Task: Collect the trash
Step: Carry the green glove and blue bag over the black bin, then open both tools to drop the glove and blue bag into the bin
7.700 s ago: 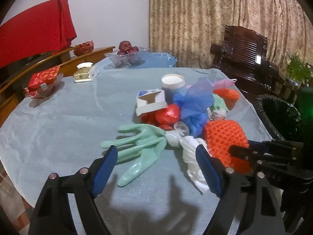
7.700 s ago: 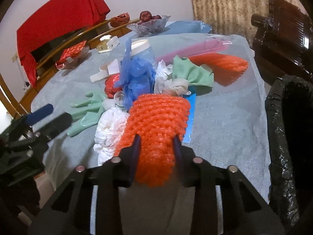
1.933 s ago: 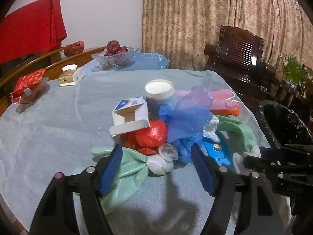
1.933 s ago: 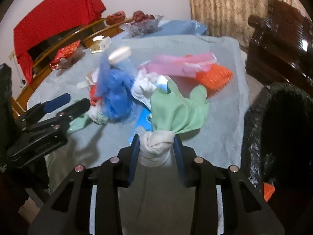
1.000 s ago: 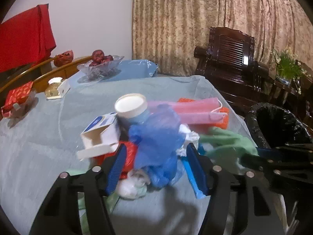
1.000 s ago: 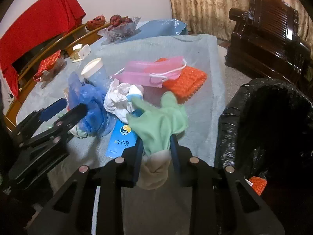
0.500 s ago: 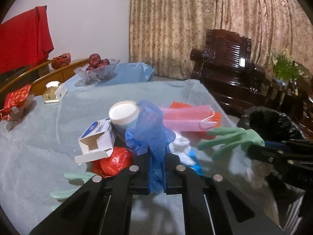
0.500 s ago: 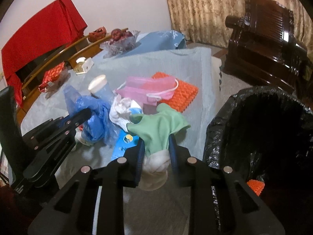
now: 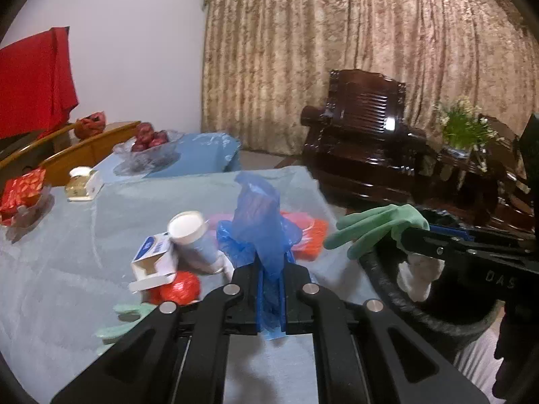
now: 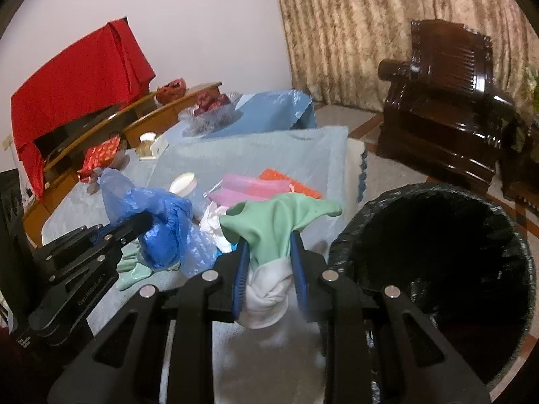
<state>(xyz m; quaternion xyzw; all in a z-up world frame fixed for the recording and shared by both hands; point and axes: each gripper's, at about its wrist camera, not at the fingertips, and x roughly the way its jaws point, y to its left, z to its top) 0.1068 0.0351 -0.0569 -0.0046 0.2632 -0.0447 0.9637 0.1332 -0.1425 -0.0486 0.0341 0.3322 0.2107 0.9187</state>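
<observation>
The bin (image 10: 438, 262) gapes open at the near right — nothing over its mouth. Left of it, litter crowds the table (image 10: 269, 155): paper cup (image 9: 187, 227), carton (image 9: 151, 259), red ball (image 9: 178, 288) — bare cloth beyond.

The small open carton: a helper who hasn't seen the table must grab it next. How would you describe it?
On the blue-grey tablecloth, look at the trash pile's left edge. The white carton lies beside the white-lidded tub, above a red wrapper; only it has open flaps and blue print.
</observation>
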